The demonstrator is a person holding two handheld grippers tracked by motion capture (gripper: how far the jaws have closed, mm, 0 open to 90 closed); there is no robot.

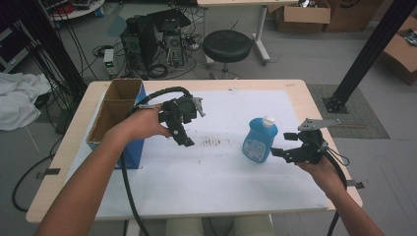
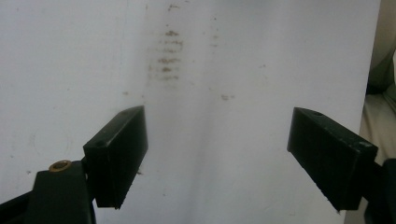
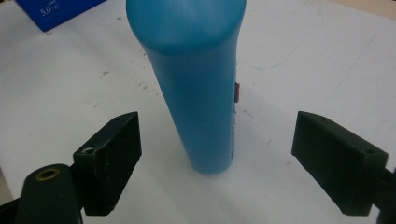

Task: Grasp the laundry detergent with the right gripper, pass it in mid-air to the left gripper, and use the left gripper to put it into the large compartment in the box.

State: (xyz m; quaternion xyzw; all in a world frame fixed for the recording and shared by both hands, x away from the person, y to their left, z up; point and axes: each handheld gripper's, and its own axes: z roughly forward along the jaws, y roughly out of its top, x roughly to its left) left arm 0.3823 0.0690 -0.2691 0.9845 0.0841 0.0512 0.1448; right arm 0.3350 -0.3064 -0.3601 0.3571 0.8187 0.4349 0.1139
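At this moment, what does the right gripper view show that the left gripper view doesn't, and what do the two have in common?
The right gripper view has the blue bottle standing upright between the right gripper's open fingers without touching them, plus a corner of the blue box at top left. The left gripper view has a patch of brown smudges on the sheet beyond the left gripper, and nothing between its fingers. Both show black fingers spread wide over the same white sheet.
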